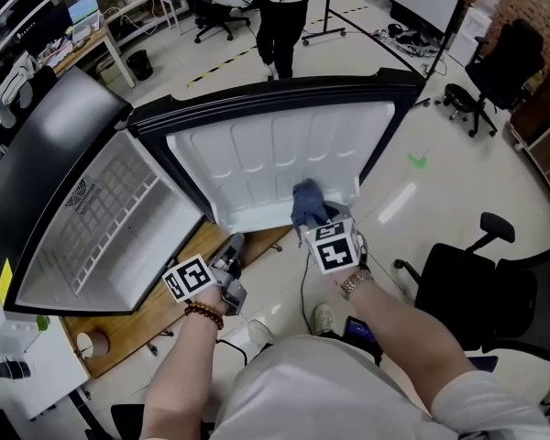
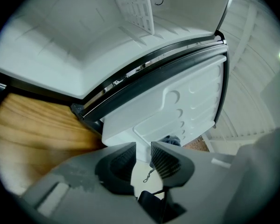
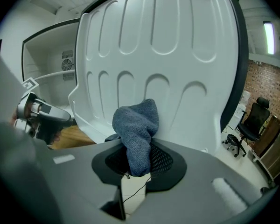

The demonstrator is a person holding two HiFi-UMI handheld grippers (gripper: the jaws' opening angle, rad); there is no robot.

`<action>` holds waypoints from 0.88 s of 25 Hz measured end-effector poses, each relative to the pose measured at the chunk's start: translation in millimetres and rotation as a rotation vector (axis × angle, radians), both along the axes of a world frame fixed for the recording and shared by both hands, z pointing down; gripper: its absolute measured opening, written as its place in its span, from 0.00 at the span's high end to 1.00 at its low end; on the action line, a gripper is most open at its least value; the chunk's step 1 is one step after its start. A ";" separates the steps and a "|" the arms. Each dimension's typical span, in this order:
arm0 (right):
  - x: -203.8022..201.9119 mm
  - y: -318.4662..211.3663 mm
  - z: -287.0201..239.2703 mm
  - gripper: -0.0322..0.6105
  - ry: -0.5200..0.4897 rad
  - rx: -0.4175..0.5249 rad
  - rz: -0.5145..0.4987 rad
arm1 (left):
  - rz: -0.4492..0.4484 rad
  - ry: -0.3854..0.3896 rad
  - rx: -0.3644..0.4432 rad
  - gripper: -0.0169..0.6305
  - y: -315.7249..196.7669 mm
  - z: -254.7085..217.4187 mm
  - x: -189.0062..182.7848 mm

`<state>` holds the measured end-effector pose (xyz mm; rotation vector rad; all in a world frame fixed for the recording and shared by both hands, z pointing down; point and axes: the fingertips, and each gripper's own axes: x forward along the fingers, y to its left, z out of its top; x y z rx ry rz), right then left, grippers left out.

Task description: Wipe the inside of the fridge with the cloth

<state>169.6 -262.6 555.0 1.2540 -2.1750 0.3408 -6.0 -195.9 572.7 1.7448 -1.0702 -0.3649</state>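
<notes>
- The right gripper point(image 3: 139, 158) clamps the blue cloth point(image 3: 136, 125), bunched at the lower edge of the fridge door liner point(image 3: 210, 101).
- The left gripper point(image 2: 143, 152) is empty, its jaws slightly apart.
- Risk: the liner's moulded ribs point(image 3: 164, 27) may snag the cloth and tug it loose.

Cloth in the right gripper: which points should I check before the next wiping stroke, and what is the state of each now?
1. The blue cloth is clamped in the right gripper: ok.
2. The left gripper is empty, jaws apart: ok.
3. The fridge door is open: ok.
4. The cloth presses against the door: cannot tell.
5. The cloth has reached the fridge compartment: not ok, it is at the door.
</notes>
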 end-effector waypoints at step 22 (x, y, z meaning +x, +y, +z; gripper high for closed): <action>69.9 -6.8 -7.4 0.84 0.042 0.072 0.086 | -0.066 0.007 -0.064 0.81 -18.3 10.3 12.9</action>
